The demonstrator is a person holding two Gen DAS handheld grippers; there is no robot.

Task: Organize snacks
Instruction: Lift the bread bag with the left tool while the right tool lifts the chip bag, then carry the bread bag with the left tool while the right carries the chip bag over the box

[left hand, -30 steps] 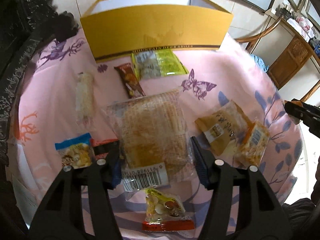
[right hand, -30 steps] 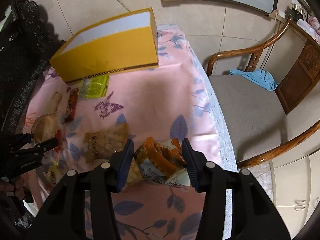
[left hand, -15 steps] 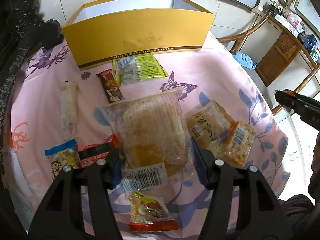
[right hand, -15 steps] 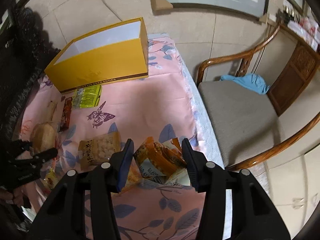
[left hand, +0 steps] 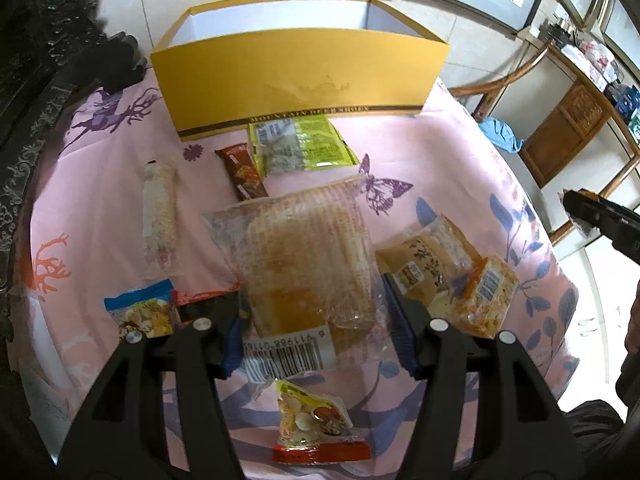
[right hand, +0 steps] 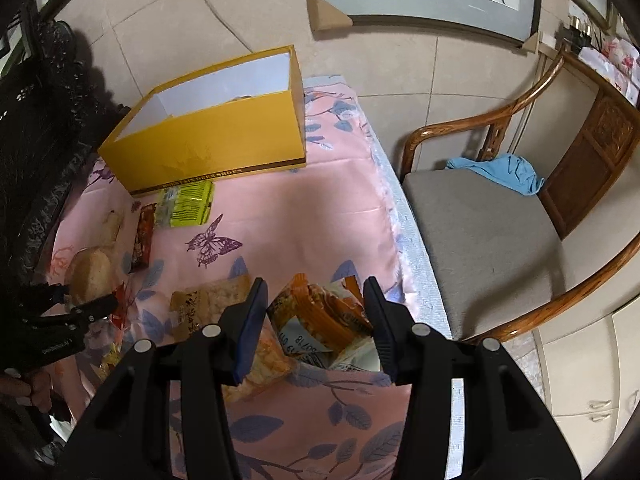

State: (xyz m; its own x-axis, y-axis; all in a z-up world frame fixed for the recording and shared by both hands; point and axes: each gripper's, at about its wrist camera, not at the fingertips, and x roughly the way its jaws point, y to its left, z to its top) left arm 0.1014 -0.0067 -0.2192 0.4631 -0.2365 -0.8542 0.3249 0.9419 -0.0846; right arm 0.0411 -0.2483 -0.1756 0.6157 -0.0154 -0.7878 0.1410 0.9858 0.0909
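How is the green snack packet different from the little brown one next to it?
The green packet is wide and bright yellow-green; the brown packet is narrow, dark and bar-shaped. The green packet sits against the yellow box; the brown packet lies a bit farther from it. Both lie flat on the pink cloth, side by side, with no tongs on them.

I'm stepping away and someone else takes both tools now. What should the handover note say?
Left tool: closed on the big clear bread pack, lifted off the pink cloth.
Right tool: closed on the orange snack pack.
Yellow box stands open at the far edge; something seems to be in it, too hidden to name.
Still on the cloth: green pack, brown bar, white stick pack, blue pack, tan pack, small pack with the red edge.
Left: box both held packs, then the rest.
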